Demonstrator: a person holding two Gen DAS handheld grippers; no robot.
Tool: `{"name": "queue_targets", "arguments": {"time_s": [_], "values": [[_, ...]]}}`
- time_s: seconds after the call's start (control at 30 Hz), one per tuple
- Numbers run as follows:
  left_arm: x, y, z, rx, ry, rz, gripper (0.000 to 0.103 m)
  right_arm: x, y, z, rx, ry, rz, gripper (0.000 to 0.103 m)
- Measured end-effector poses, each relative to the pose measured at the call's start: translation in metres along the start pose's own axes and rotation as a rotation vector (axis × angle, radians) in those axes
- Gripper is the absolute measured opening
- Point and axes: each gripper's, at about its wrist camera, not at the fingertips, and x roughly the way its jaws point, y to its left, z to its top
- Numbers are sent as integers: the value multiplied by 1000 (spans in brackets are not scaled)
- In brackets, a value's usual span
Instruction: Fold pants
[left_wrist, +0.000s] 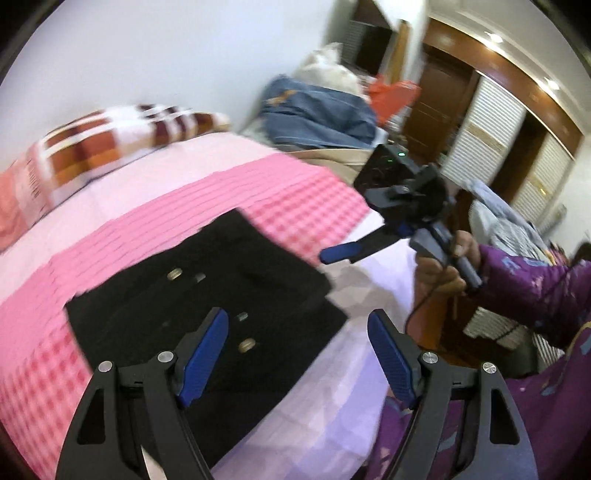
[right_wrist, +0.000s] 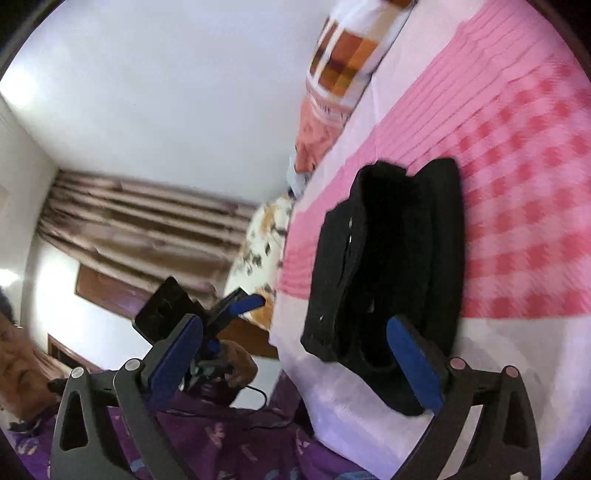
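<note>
a: where are the pants (left_wrist: 207, 314) left?
b: folded into a compact black block on the near edge of the bed (left_wrist: 258, 192) — laid flat so the fold is kept.
a: and the tools?
b: the left gripper (left_wrist: 299, 354) is held spread and empty above them; the right gripper (right_wrist: 295, 365) is also released — nothing is grasped, so the fold is judged finished.
</note>
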Motion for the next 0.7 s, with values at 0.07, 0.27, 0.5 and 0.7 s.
{"name": "queue_targets", "arguments": {"time_s": [0.07, 0.27, 0.5, 0.7], "values": [[-2, 9, -7, -41, -5, 21, 78, 16, -3, 6, 3, 37, -43, 100], [-4, 25, -24, -89, 5, 74, 78, 82, 3, -4, -68, 215, -222, 62], [-12, 48, -35, -148, 1, 96, 78, 60, 19, -11, -98, 113, -327, 28], [-12, 53, -41, -150, 0, 97, 79, 45, 0, -18, -46, 106, -351, 28]]}}
